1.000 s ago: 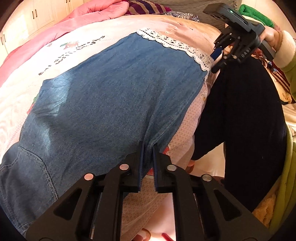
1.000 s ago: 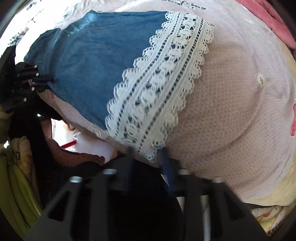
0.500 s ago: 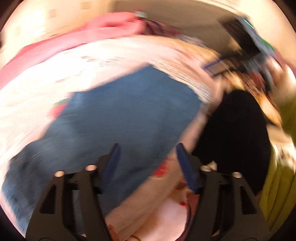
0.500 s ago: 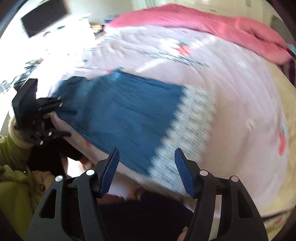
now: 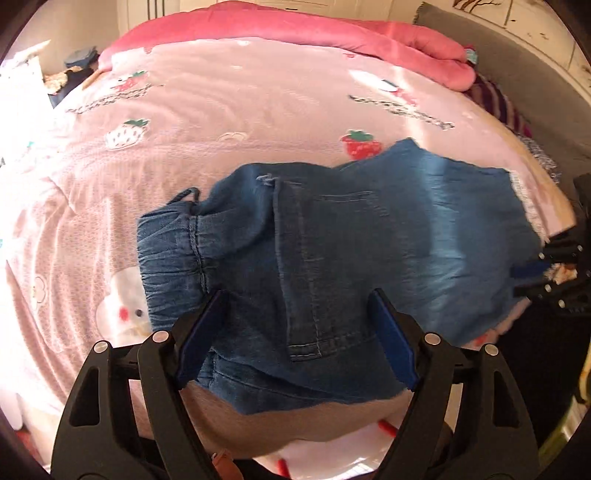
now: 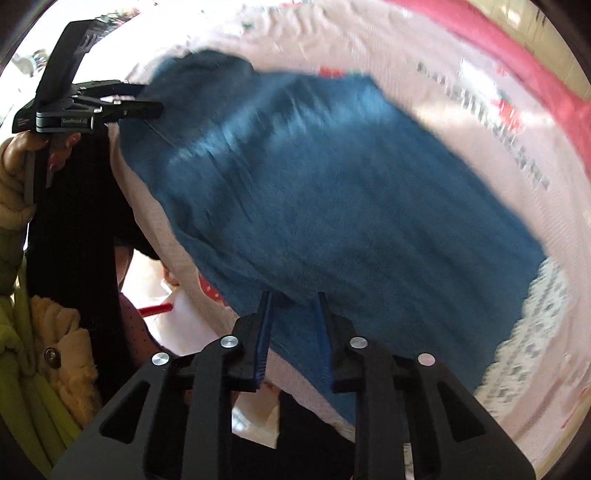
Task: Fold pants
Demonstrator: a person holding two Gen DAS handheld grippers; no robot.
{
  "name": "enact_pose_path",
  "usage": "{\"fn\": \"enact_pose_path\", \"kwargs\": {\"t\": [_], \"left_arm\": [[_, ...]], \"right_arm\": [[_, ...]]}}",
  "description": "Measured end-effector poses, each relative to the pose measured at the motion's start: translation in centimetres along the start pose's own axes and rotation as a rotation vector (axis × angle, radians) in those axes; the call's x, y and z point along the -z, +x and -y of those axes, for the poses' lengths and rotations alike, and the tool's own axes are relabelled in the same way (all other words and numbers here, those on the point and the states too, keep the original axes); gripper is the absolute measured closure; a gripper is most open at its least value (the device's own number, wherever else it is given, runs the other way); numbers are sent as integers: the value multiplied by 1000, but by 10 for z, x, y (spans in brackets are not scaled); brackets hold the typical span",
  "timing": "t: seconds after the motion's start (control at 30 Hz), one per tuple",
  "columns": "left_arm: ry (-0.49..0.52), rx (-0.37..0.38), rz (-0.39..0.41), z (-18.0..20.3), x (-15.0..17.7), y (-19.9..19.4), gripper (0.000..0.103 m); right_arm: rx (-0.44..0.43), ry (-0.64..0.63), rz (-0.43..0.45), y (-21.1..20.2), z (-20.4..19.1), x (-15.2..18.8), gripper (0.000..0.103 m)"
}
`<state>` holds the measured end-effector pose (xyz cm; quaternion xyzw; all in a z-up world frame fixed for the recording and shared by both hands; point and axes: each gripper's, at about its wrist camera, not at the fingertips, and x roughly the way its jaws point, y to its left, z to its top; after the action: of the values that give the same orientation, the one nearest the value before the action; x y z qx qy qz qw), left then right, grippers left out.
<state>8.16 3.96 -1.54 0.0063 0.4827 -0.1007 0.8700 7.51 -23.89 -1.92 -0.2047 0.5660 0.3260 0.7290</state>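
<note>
The left gripper point(image 5: 297, 328) sits lowest in its own view, its blue-padded fingers point(image 5: 201, 334) spread wide with nothing between them, hovering above the near edge of the denim pants point(image 5: 351, 236). Under it, the pants lie flat on a pink strawberry-print bedspread point(image 5: 229, 99), close to the bed's near side, with a hemmed fold or pocket edge running between the two fingers. The gathered elastic waistband point(image 5: 170, 251) is at the left end with a drawstring loop poking out above it; the leg runs off to the right.

The right gripper point(image 6: 293, 332) is at that far leg end. In its own view, which is smeared by motion, its fingers are drawn in to a narrow gap at the near edge of the blue cloth; whether they pinch the fabric cannot be told. From the left camera it appears only as a black shape at the frame's right edge, beside the leg end. A white lace trim point(image 6: 532, 325) finishes the leg on the right of the right-wrist view.

Farther up that view the left gripper shows again, held in a hand point(image 6: 22, 142) with a pale yellow cuff. Beyond the pants, a rolled pink blanket point(image 5: 332, 31) lies across the far side of the bed.
</note>
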Motion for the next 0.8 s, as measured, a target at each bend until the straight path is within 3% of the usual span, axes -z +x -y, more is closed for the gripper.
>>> {"fn": "enact_pose_path", "kwargs": {"t": [0.07,0.13,0.3,0.5,0.63,0.8], "left_arm": [[-39,-53,-2,-13,0,3,31],[-96,-1,-9,-25,3,6,31],[-95,-17,-10,-26,1,8,31],[-130,33,25,-30,-4,10,31],[-153,97,116,-35,-1,-13,27],[-113,115,212,-14,-10,-46,18]], "right_arm": [[-25,5,-6,4,-2,6,81],[-53,19,-14,8,-1,11,81],[-54,39,1,20,-4,12,78],[-146,114,76,10,5,19,68],[-189,162,246,-26,14,25,67],[-131,242,439,-68,33,28,54]]}}
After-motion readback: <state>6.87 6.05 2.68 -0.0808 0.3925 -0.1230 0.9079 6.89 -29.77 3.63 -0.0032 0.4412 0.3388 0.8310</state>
